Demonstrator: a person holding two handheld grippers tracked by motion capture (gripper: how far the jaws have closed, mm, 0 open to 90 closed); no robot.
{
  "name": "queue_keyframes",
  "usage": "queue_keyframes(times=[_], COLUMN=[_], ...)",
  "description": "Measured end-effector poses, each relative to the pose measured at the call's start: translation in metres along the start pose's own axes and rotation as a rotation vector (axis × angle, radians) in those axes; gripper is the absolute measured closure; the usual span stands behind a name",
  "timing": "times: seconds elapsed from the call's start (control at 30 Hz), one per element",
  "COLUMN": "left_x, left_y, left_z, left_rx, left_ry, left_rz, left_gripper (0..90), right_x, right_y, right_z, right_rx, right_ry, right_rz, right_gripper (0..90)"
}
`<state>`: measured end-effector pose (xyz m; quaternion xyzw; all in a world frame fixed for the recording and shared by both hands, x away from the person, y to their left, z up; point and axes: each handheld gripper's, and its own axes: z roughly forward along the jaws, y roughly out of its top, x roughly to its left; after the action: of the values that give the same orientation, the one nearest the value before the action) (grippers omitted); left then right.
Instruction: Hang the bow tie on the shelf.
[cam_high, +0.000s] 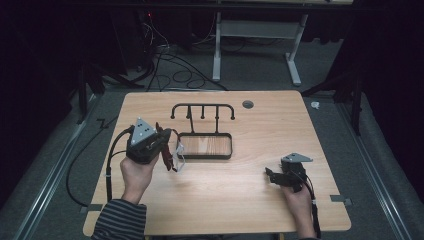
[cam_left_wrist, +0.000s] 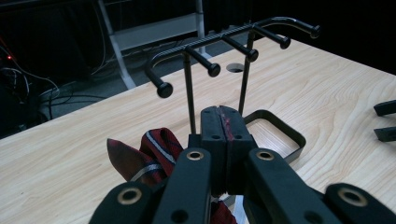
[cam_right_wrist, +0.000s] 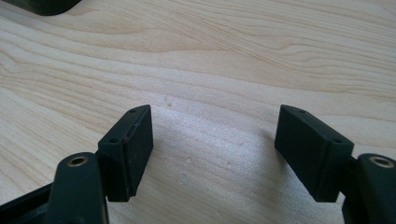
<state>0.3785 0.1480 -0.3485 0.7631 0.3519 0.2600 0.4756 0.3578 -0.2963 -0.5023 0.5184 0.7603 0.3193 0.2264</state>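
At the left of the wooden table (cam_high: 250, 200), the left gripper (cam_high: 161, 145) is raised above the surface in the person's left hand (cam_high: 136, 172). It is clenched on a dark red striped necktie (cam_high: 169, 152). In the left gripper view a thin red edge of cloth shows between the pressed-together pads, while the rest of the necktie (cam_left_wrist: 149, 156) bunches and hangs to the left of the jaws. The tie hangs just left of the near left corner of the black rack's base tray (cam_high: 205, 156).

That rack (cam_high: 202, 109) stands mid-table, a little to the far side: a rectangular base tray with two upright rods carrying a curved bar with five knob-tipped pegs (cam_left_wrist: 212, 70), all bare.

Well apart, at the near right, the right gripper (cam_high: 270, 176) rests low over the table in the right hand (cam_high: 299, 200). Its jaws are released, spread wide with only bare wood between the pads (cam_right_wrist: 133, 149).
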Motion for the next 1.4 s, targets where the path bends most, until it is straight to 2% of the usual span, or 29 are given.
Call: queue_keyframes(times=[0.27,0.43,0.7,0.93,1.4], left_x=[-0.007,-0.007,-0.009,-0.012,-0.016], left_y=[0.005,0.007,0.011,0.018,0.027], left_z=[0.008,0.013,0.018,0.028,0.043], left_rx=[0.0,0.002,-0.004,-0.002,0.0], left_ry=[-0.024,-0.04,-0.049,-0.061,-0.087], left_rz=[0.011,0.004,0.005,0.013,0.005], left_gripper=[89.5,89.6,89.6,89.6,89.6], right_x=[0.0,0.0,0.0,0.0,0.0], right_y=[0.0,0.0,0.0,0.0,0.0], right_z=[0.0,0.0,0.0,0.0,0.0], right_rx=[0.0,0.0,0.0,0.0,0.0], right_ry=[0.0,0.0,0.0,0.0,0.001], right_rz=[0.0,0.0,0.0,0.0,0.0], right_gripper=[29.1,29.1,29.1,29.1,29.1])
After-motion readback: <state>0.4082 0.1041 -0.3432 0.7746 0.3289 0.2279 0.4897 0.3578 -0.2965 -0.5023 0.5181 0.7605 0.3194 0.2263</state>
